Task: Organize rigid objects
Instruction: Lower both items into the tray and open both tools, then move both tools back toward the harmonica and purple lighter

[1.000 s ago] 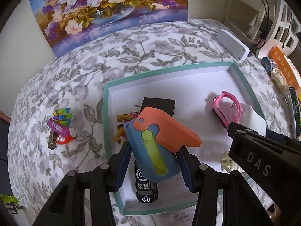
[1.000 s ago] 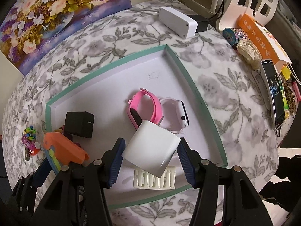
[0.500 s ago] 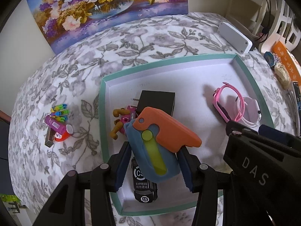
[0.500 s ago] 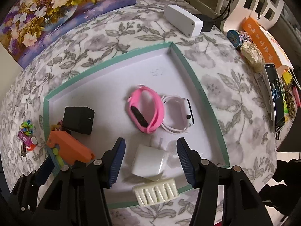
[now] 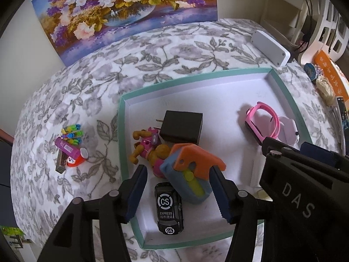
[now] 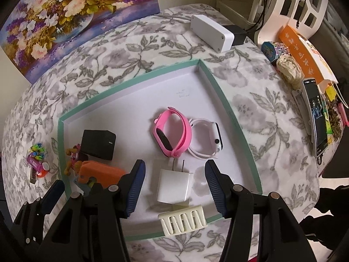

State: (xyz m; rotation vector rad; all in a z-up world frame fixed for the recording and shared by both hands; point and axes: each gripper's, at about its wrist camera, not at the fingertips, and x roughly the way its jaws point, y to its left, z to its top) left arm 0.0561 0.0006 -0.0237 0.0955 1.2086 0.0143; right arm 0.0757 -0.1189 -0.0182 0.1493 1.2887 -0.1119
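Left gripper (image 5: 177,170) open, jaws spread either side of the orange-and-blue toy (image 5: 192,168), left jaw clear of it, right jaw just beside its orange flap; cannot tell whether touching. Toy down in the near part of the teal-rimmed tray (image 5: 196,76), tilted, leaning by the dog figure (image 5: 148,150) and the black toy car (image 5: 169,207), with the black adapter (image 5: 182,127) just behind. Looks like light, stiff printed plastic with a hinged flap, so probably best pinched across the blue body, not the flap. Off the tray, on the flowered cloth to the left, a small colourful cluster (image 5: 69,144) not yet gathered. Right gripper (image 6: 174,163) likewise open, hovering with jaws apart over the white charger (image 6: 174,187), touching nothing. Charger flat on the tray floor (image 6: 130,100), prongs pointing toward the pink band (image 6: 172,133) and the white watch (image 6: 209,139). Smooth, hard, likely slippery shell; safest across the flat sides, away from the prongs. Cream ribbed piece (image 6: 183,220) perched on the near rim, probably light and easy to knock.
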